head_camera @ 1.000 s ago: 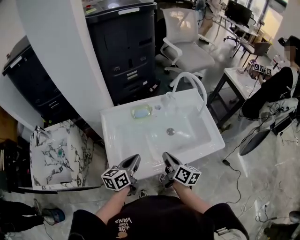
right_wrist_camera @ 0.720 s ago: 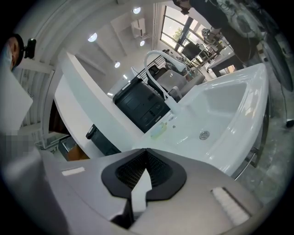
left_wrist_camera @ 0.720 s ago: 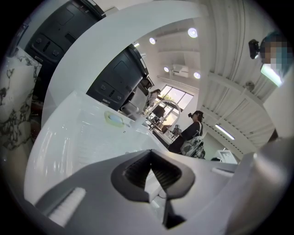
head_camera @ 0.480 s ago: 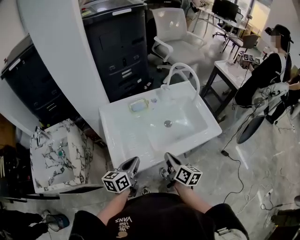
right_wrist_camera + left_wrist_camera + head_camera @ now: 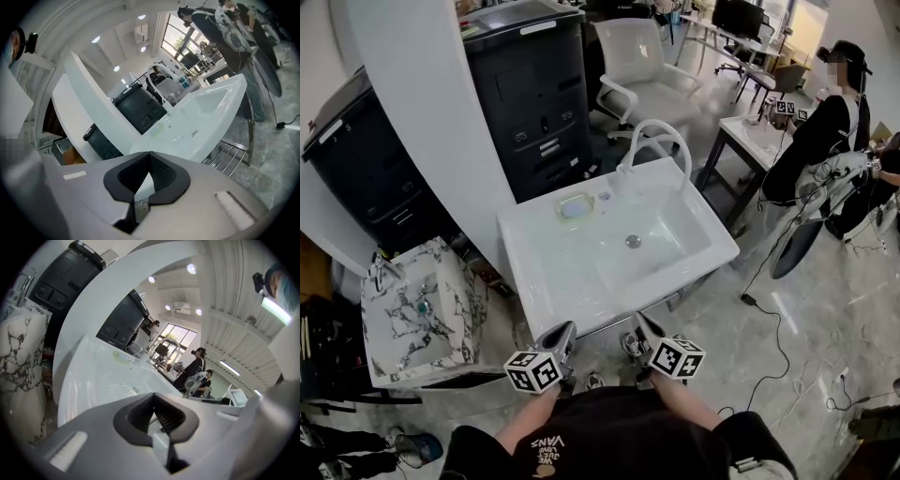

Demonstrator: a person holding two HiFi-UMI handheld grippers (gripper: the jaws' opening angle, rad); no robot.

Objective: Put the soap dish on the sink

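A pale green soap dish [image 5: 578,205] lies on the back left ledge of the white sink [image 5: 546,272], beside the curved white faucet [image 5: 657,139]. It shows small and far in the left gripper view as the soap dish [image 5: 121,356] and faintly in the right gripper view as the soap dish [image 5: 157,131]. Both grippers hang in front of the sink's near edge, well apart from the dish. My left gripper [image 5: 563,334] is shut and holds nothing. My right gripper [image 5: 643,328] is shut and holds nothing too.
A marble-patterned basin [image 5: 417,314] stands at the sink's left. Dark cabinets [image 5: 539,89] and a white pillar [image 5: 422,112] rise behind it, with a white chair [image 5: 642,80] further back. At the right are a small table [image 5: 755,141], a seated person [image 5: 825,141] and floor cables [image 5: 773,319].
Both grippers have drawn back from the sink's near edge toward the person, staying shut. The sink now lies farther off in the head view. The soap dish has not moved.
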